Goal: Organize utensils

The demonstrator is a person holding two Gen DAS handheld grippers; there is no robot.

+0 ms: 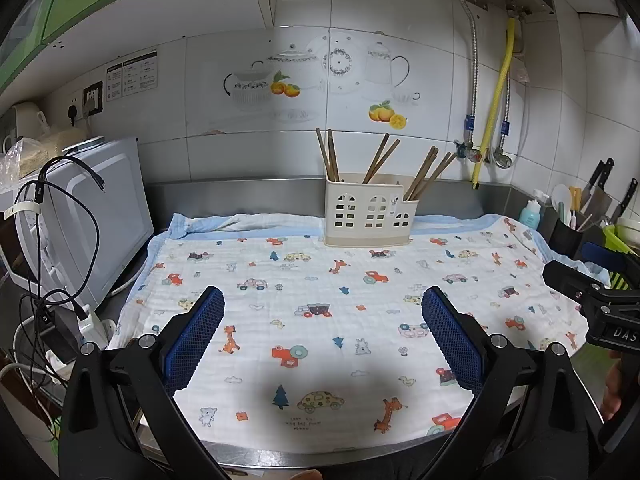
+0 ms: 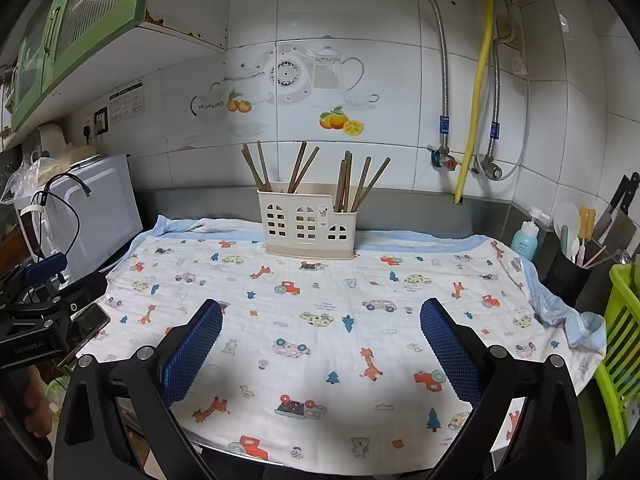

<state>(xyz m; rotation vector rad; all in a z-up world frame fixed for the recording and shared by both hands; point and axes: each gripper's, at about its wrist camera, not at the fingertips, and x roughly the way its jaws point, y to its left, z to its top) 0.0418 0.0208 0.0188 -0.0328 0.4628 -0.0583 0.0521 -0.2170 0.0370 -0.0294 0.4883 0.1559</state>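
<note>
Chopsticks (image 1: pixel 376 158): brown, wooden-looking, slender round sticks. Long axes near upright, ends up, fanned in loose pairs; leftmost pair leaning left, the rest leaning right. Four stand in the lower right-hand compartment; the compartments of the others cannot be told.

Utensil holder (image 1: pixel 370 216): cream plastic caddy, boxy, stepped rim lower at right, front pierced with arched window cut-outs, darker beige base. Standing upright at the back of the cloth, near the steel backsplash (image 1: pixel 240 194).

Cloth (image 1: pixel 320 312): white crinkled muslin, blue border, printed with cars, giraffes, trees. Spread flat over the counter, rear-left edge rumpled.

Left gripper (image 1: pixel 322 300): black arms, blue mesh-textured pads; spread wide, nothing between, above the near cloth.

Right gripper (image 2: pixel 320 312): same build; spread wide, nothing between.

Side items: white microwave (image 1: pixel 100 216) at left; black utensil pot (image 2: pixel 566 276), blue-green bottle (image 2: pixel 526 240) and green rack (image 2: pixel 624 320) at right.
</note>
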